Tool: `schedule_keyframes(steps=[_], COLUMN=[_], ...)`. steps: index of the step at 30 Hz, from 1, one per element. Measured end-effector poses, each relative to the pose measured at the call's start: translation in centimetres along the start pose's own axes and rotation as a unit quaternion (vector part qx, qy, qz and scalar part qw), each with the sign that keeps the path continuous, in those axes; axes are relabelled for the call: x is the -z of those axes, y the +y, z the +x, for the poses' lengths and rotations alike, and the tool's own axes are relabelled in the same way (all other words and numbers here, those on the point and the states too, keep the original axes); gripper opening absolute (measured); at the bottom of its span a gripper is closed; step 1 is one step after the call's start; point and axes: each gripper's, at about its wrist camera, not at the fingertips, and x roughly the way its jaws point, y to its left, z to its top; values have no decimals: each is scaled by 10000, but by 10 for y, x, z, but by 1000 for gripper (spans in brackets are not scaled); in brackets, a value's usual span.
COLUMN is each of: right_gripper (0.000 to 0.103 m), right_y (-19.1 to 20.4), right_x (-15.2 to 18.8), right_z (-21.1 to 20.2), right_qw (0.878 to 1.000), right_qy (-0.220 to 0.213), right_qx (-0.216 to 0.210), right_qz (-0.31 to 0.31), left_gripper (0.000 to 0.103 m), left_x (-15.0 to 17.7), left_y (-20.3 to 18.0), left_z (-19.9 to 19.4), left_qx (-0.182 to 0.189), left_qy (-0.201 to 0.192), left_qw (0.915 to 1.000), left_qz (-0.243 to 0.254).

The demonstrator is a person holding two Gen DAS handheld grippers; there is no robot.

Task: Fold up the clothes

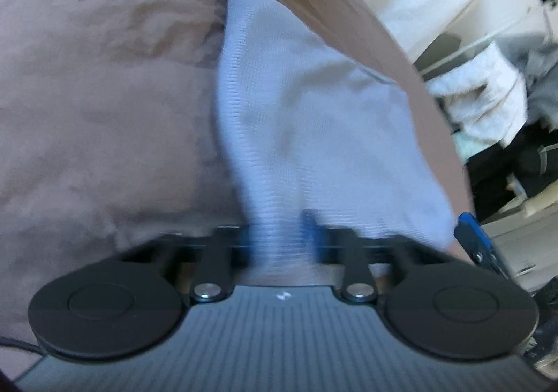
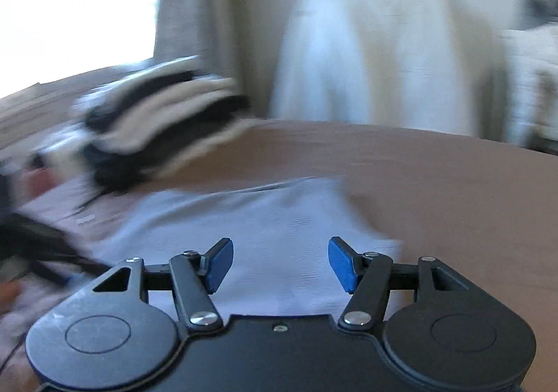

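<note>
Left hand-held gripper (image 1: pixel 279 235) clamped on near edge of pale blue garment (image 1: pixel 296 120), which lies on brown worktop (image 1: pixel 87 113). Right hand-held gripper (image 2: pixel 280 263) spread wide, empty, above garment.

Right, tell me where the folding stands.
Done: a folded stack sits on the bed. In hand: the left gripper pinches the light blue garment, while the right gripper is open above it. Left: this garment isn't folded yet.

Home bedroom, brown bedsheet (image 2: pixel 436 183), stacked folded clothes (image 2: pixel 157 127), curtained bright window (image 2: pixel 76 8), white-draped furniture (image 2: pixel 383 54)
</note>
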Motion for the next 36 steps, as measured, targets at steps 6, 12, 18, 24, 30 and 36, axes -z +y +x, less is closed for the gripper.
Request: schedule_keyframes(steps=[6,12,18,24,30,36], right_gripper=[67,68,68,68,69,69], right_y=[31,3,2,-15,-30,-51], right_x=[32,37,53,59,67,50], right_z=[25,23,9,-7,-23,-41], right_qw=[9937,9885,9921,9918,9959,9984], right_qy=[768,938,908,865,846,319], right_qx=[-772,-1157,-864,-927,-271,-274], right_qz=[-283,274,-109,174,-162,381], left_gripper=[12,11,8,11,42,54], left_x=[-3,-20,-22,24,30,-3], left_y=[-26,-94,-197,-263,-241,-204], left_z=[-18,-24,5,105,120,56], left_qx=[-81,310,831,951,457,756], left_qy=[-244,-457,-236,1058,1042,278], left_qw=[9989,9929,9751,9457,9496,9664], left_qz=[392,1055,2042,2923,2922,2441])
